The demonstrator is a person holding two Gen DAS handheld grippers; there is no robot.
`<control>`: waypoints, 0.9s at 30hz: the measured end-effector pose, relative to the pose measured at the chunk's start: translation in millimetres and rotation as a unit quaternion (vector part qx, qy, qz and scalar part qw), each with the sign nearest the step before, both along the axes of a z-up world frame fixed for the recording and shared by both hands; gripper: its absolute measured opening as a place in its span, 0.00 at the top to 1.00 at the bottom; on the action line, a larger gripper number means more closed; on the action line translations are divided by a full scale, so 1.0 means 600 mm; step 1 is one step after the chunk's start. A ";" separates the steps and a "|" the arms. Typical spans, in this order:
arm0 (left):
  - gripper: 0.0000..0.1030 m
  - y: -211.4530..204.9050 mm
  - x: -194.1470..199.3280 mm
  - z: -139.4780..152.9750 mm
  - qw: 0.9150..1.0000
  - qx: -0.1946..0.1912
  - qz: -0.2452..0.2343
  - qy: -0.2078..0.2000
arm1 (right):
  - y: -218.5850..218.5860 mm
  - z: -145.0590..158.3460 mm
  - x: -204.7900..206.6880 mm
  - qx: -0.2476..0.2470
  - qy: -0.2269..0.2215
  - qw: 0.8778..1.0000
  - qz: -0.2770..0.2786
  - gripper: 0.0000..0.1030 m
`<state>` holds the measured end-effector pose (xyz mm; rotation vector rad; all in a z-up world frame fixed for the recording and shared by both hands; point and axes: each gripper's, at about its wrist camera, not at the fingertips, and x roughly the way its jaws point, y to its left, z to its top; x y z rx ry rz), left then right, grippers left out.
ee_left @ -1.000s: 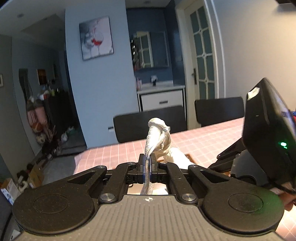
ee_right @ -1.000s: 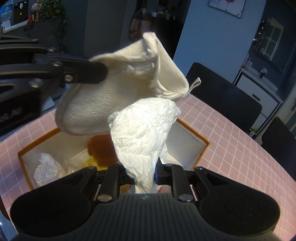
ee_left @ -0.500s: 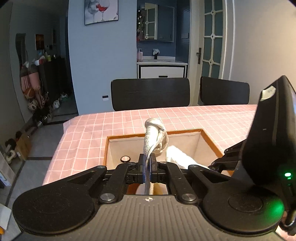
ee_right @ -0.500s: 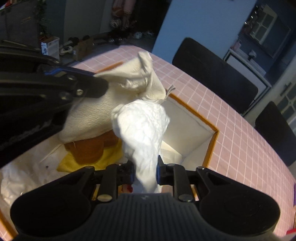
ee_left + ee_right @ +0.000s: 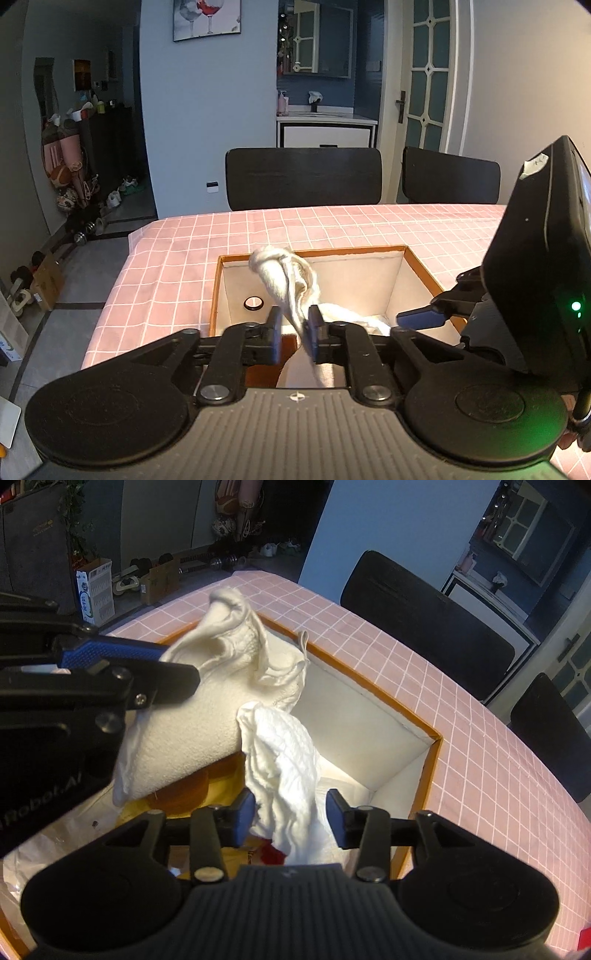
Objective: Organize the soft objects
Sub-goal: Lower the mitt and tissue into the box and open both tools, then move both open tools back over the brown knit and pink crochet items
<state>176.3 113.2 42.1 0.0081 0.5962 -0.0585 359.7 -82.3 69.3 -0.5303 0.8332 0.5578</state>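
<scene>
Both my claws are opening over the orange-rimmed white-lined box (image 5: 417, 723): my left gripper (image 5: 294, 328) frees the cream fleecy cloth (image 5: 207, 716), my right gripper (image 5: 291, 814) the crumpled white towel (image 5: 288, 771) at six o'clock; a moment ago both were pinched, so both should settle inside.

both grippers (image 5: 293, 334) (image 5: 291, 821) lowered, now releasing cloths (image 5: 284, 273) (image 5: 284, 760).
</scene>
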 end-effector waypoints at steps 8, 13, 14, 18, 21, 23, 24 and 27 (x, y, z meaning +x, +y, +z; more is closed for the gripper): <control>0.60 0.006 -0.013 0.019 1.000 -0.006 0.013 -0.018 | 0.000 0.029 -0.027 0.008 -0.024 1.000 0.006 0.47; 0.55 0.001 -0.028 0.027 0.999 0.001 0.016 -0.033 | -0.003 0.045 -0.061 0.008 -0.056 0.998 0.021 0.34; 0.54 -0.002 -0.031 0.028 0.999 0.008 0.020 -0.035 | -0.004 0.049 -0.069 0.007 -0.062 0.998 0.026 0.34; 0.54 -0.007 -0.044 0.033 0.999 0.022 0.022 -0.038 | -0.010 0.063 -0.099 0.008 -0.078 0.996 0.042 0.34; 0.54 -0.006 -0.060 0.040 0.998 0.026 0.024 -0.047 | -0.023 0.078 -0.117 0.014 -0.084 0.995 0.057 0.33; 0.54 -0.007 -0.072 0.045 0.998 0.030 0.027 -0.054 | -0.032 0.084 -0.132 0.018 -0.087 0.994 0.068 0.33; 0.54 -0.008 -0.078 0.046 0.997 0.031 0.027 -0.058 | -0.036 0.088 -0.140 0.021 -0.089 0.993 0.073 0.33; 0.54 -0.017 -0.101 0.053 0.997 0.035 0.019 -0.073 | -0.057 0.101 -0.168 0.037 -0.092 0.991 0.093 0.33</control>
